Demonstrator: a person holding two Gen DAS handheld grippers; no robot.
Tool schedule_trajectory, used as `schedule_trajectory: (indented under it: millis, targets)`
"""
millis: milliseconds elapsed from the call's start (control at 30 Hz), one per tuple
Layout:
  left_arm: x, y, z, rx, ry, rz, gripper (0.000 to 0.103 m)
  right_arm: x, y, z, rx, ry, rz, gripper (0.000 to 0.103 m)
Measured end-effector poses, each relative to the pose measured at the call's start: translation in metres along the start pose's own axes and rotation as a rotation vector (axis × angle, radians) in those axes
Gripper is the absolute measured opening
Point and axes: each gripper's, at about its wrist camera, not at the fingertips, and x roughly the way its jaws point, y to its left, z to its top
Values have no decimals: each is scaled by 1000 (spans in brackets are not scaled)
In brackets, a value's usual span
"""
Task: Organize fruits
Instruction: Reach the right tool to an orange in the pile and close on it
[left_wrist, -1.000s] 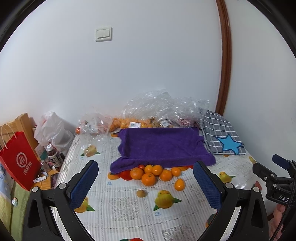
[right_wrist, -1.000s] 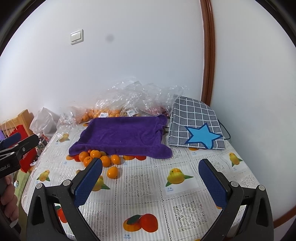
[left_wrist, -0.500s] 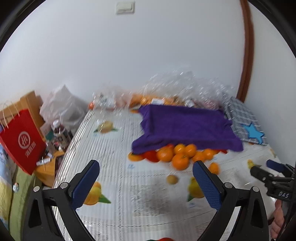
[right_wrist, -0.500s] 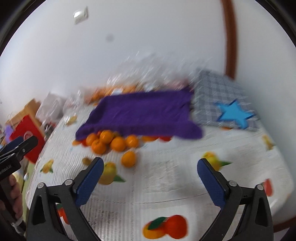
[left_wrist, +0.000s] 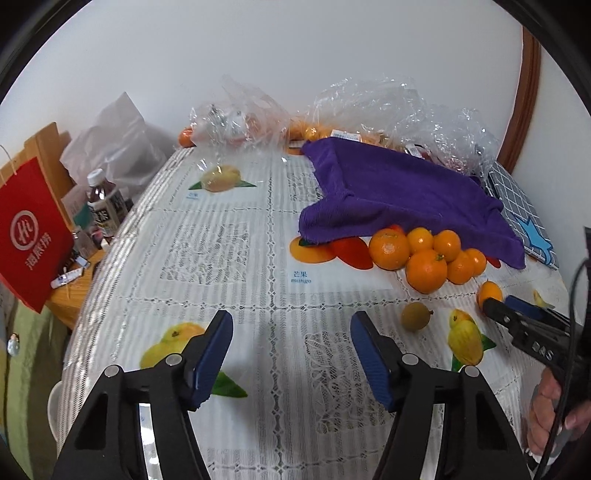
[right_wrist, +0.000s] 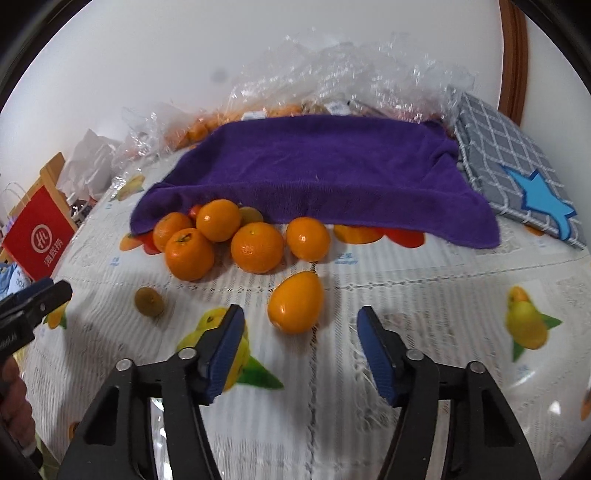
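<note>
Several oranges (right_wrist: 255, 245) (left_wrist: 424, 271) lie bunched at the front edge of a purple towel (right_wrist: 317, 173) (left_wrist: 399, 192). An oval orange fruit (right_wrist: 295, 302) (left_wrist: 489, 293) sits alone just ahead of my right gripper (right_wrist: 299, 332), whose jaws are closing with nothing between them. A small brown fruit (right_wrist: 149, 302) (left_wrist: 416, 316) lies to its left. My left gripper (left_wrist: 291, 336) hovers over bare tablecloth, jaws closing on nothing, the fruit off to its right.
The table wears a lace cloth with fruit prints (left_wrist: 229, 258). Clear plastic bags (left_wrist: 388, 107) with more fruit stand at the back by the wall. A grey checked pouch with a blue star (right_wrist: 517, 177) lies right of the towel. A red paper bag (left_wrist: 31, 236) and a bottle (left_wrist: 103, 206) stand off the table's left edge.
Both grippers have dropped and tilted down toward the table, so the fruit looks much nearer. Both pairs of jaws have narrowed from wide open.
</note>
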Motion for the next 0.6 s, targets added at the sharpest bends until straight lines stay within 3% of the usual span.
schedule_trajectory:
  millis: [167, 233, 600]
  targets:
    - [9, -4, -3, 15, 10, -46, 64, 16, -7, 5, 51, 5, 33, 47]
    - [14, -7, -4, 22, 14, -68, 64, 17, -8, 5, 30, 3, 38, 35]
    - [28, -53, -6, 58, 58, -222, 63, -5, -46, -15, -32, -12, -24, 35]
